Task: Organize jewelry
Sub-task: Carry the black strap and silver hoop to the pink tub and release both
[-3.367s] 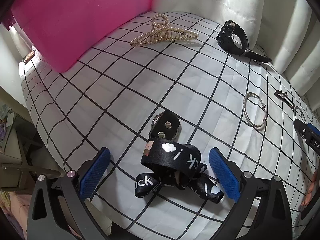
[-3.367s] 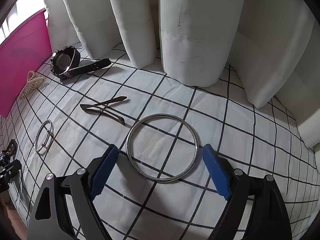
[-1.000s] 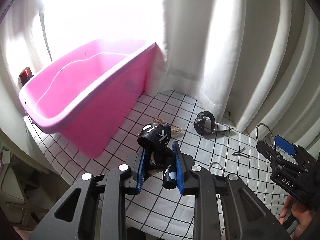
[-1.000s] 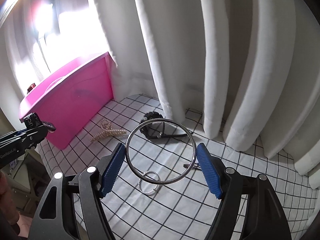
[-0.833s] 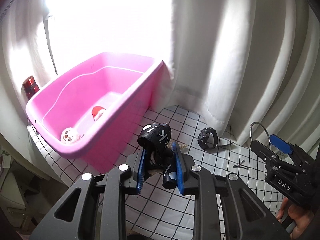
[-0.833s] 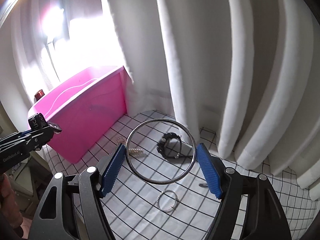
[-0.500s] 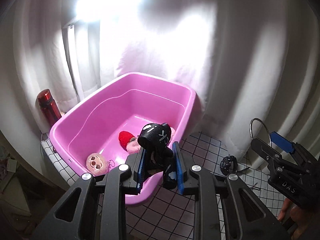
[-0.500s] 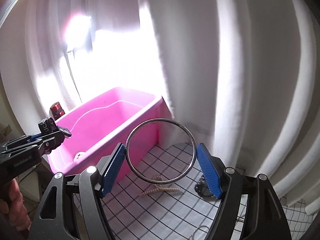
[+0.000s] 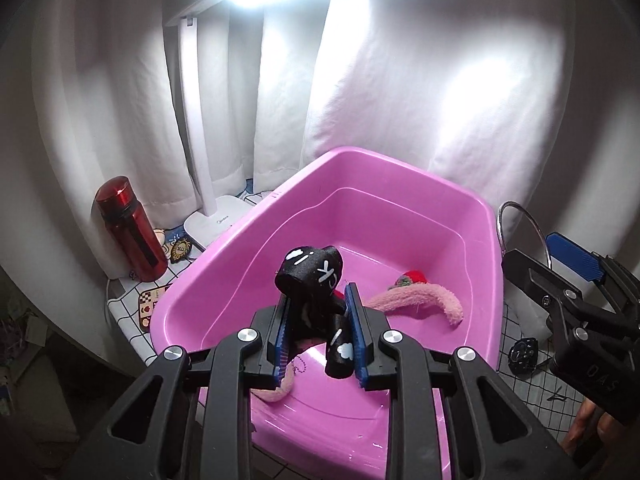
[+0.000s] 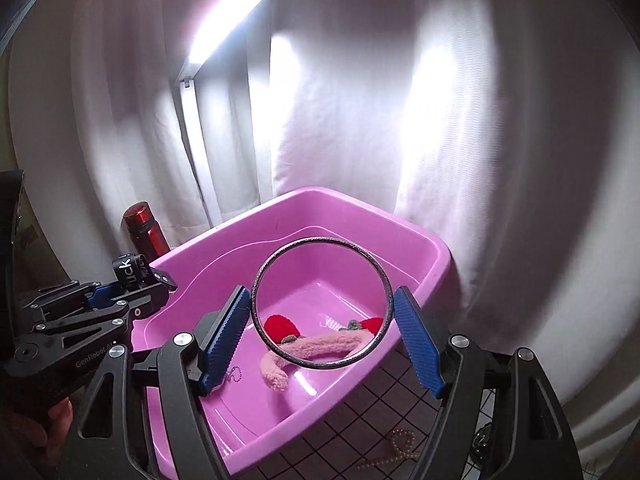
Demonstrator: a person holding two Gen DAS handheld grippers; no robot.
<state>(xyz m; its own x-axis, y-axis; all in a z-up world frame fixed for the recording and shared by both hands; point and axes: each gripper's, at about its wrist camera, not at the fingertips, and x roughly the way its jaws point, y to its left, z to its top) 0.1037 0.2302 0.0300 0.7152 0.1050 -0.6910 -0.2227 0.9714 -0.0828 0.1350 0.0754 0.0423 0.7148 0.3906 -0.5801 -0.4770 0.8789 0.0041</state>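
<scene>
Over the pink tub (image 9: 416, 184), seen from my left wrist, my left gripper (image 9: 318, 332) is pinched nearly closed on the black printed strap (image 9: 312, 276), whose looped end sticks up above the blue pads while a tail hangs below them. I judge this to be the drop-off step: the strap is above the tub's floor, so the next move calls only for parting the jaws and letting it fall (a little lower first would keep it from bouncing out). Already lying in the tub are a fuzzy pink band (image 9: 424, 300) and a red knitted piece (image 9: 414, 276). This view alone shows the red bottle (image 9: 130, 230) standing close beside the lamp base (image 9: 218, 222), plus a black watch (image 9: 524, 354) on the checked cloth (image 9: 532, 384) past the tub's right wall.

From my right wrist, my right gripper (image 10: 322, 320) stands wide, its pads bearing on opposite sides of the large metal bangle (image 10: 320, 244), which is held upright over the tub's near rim (image 10: 436, 268). It needs carrying slightly further in before release. Only here do I see the pearl hair claw (image 10: 394, 450) on the cloth outside the tub, a second red piece, and my left gripper from the side.
</scene>
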